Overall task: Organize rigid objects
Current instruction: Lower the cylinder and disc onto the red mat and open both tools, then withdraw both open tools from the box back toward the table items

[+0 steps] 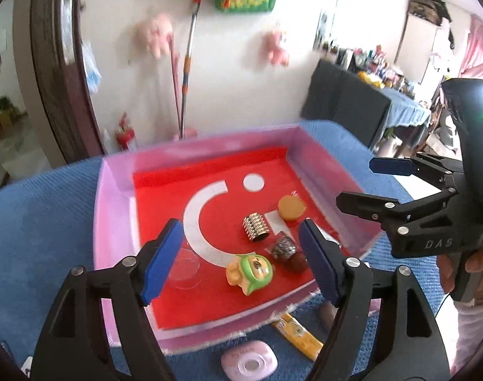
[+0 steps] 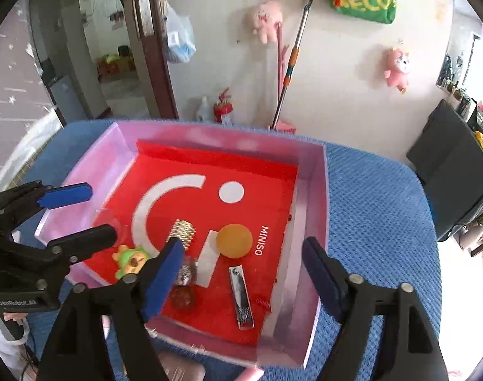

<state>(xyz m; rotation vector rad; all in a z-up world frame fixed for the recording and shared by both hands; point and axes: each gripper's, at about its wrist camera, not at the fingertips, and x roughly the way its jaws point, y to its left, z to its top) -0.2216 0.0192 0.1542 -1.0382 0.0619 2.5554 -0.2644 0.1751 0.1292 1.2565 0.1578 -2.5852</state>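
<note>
Pink-walled box (image 2: 311, 190) holds the toy (image 1: 249, 273), roller (image 1: 255, 227), disc (image 1: 291, 208) and clipper (image 2: 240, 297); a yellow packet (image 1: 297, 333) lies just outside it. Both hand-held grippers, left (image 1: 238, 260) and right (image 2: 241, 281), gape empty above the box. A hasty reach could knock the roller rolling.

red tray (image 2: 165, 171) with white arc – pink walls, blue cloth (image 2: 378, 209), orange disc (image 2: 234, 240).

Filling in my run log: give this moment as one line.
left gripper: open, empty | right gripper: open, empty | tray: holds nail clipper, toy
</note>
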